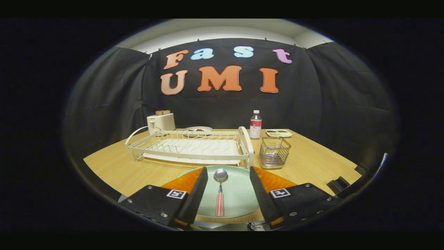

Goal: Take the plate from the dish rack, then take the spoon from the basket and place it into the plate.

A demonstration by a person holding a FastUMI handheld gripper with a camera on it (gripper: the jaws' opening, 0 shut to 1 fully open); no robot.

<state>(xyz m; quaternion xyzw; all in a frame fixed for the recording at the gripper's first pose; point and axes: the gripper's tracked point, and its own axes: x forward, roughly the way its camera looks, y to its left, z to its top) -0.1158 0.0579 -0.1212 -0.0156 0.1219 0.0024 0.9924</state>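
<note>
My gripper stands wide open at the lower middle of the frame, gripping nothing. Between its fingers lies the one steel spoon with a red-checked handle, resting on the single pale green round plate. I judge the placing done; the next move calls only for drawing back without nudging the spoon. Beyond, at centre, stand one white wire dish rack and, to its right, one square wire basket.

Pale green plate, red-and-white checked spoon handle, white dish rack, light wooden table.
</note>
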